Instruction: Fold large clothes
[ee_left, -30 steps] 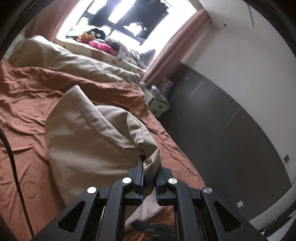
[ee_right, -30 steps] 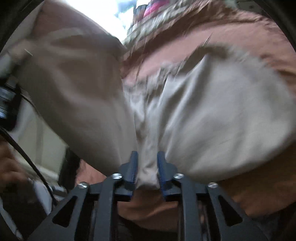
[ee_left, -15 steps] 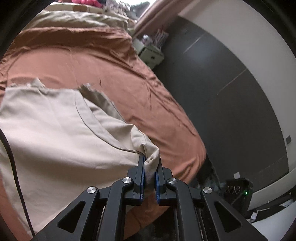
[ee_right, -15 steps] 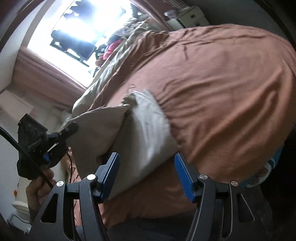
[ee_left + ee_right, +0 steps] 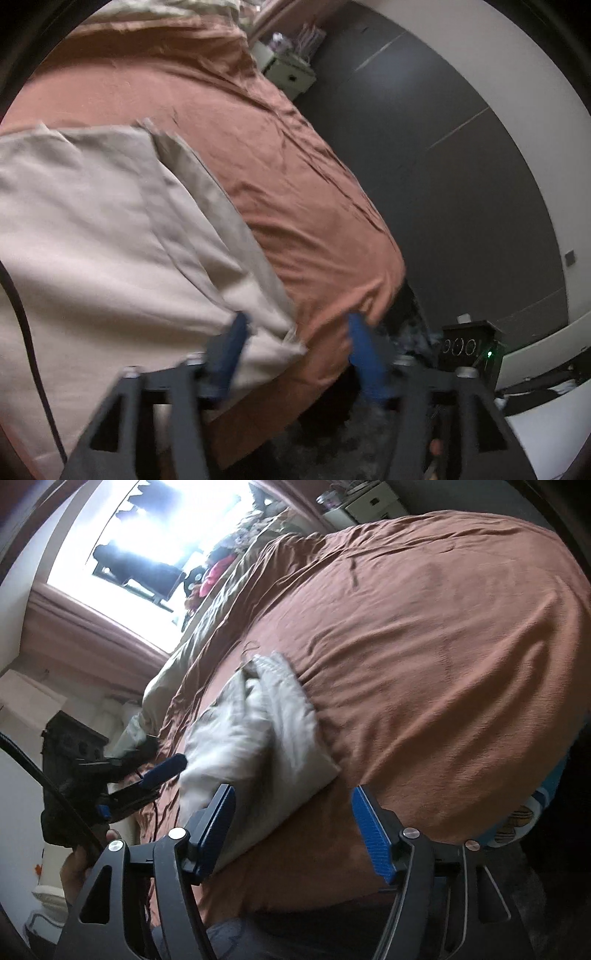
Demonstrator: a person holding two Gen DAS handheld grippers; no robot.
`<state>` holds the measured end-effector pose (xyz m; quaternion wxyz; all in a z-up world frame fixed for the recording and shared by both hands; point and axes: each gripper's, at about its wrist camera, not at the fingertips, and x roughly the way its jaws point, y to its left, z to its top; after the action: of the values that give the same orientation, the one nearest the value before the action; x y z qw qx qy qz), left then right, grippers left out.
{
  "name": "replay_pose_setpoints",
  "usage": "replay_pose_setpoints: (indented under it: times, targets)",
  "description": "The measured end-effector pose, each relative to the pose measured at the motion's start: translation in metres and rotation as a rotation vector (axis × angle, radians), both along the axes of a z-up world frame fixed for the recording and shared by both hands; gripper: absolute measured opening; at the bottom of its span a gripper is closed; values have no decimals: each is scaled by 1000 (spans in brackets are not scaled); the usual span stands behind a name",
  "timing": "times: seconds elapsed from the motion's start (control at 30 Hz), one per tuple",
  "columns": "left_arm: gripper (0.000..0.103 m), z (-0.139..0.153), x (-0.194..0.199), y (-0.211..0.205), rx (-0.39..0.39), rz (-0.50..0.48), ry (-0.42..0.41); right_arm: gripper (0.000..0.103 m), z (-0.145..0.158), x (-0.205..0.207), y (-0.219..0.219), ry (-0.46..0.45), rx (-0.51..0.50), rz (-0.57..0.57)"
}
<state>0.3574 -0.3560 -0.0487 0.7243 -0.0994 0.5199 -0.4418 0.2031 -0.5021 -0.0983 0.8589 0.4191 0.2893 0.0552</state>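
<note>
A large beige garment (image 5: pixel 92 229) lies folded on the rust-brown bed sheet (image 5: pixel 288 155), close to the bed's near edge. My left gripper (image 5: pixel 297 325) hovers over its near corner. Its jaws are opening, and the corner lies loose between the blue pads, which do not press on it. In the right wrist view the same garment (image 5: pixel 258 738) shows as a flat bundle on the sheet (image 5: pixel 443 664). My right gripper (image 5: pixel 293 794) is at its other near corner, jaws opening, pads clear of the cloth. The left gripper (image 5: pixel 155 779) shows there too, held by a hand (image 5: pixel 77 864).
A pale nightstand (image 5: pixel 288 70) stands by the dark wall panel beyond the bed. A black box with a green light (image 5: pixel 469 347) sits on the floor at the bed's corner. A beige duvet (image 5: pixel 229 602) is heaped below the bright window (image 5: pixel 147 535). A black cable (image 5: pixel 22 314) hangs at left.
Both grippers carried the garment down onto the bed and let go. The left jaws, shut on the corner half a second ago, have sprung apart. The right jaws have widened further.
</note>
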Motion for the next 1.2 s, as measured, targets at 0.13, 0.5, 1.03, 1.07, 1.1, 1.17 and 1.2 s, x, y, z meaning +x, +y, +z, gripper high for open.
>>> replay_pose_setpoints:
  times: [0.13, 0.5, 1.03, 1.07, 1.1, 1.17, 1.2]
  targets:
    - [71, 12, 12, 43, 38, 74, -41, 64, 2, 24, 12, -13, 9, 62]
    - [71, 3, 53, 172, 150, 292, -49, 64, 5, 110, 6, 54, -38, 232]
    - [71, -101, 89, 221, 186, 398, 102, 63, 22, 248, 19, 145, -151, 521]
    - [71, -104, 90, 221, 183, 397, 110, 62, 23, 255, 20, 151, -160, 526]
    - [71, -107, 91, 219, 181, 395, 116, 61, 23, 265, 20, 162, -169, 537]
    - [71, -112, 91, 216, 176, 388, 117, 57, 23, 282, 23, 177, -179, 557]
    - [71, -112, 91, 215, 174, 387, 118, 55, 22, 288, 24, 186, -186, 565]
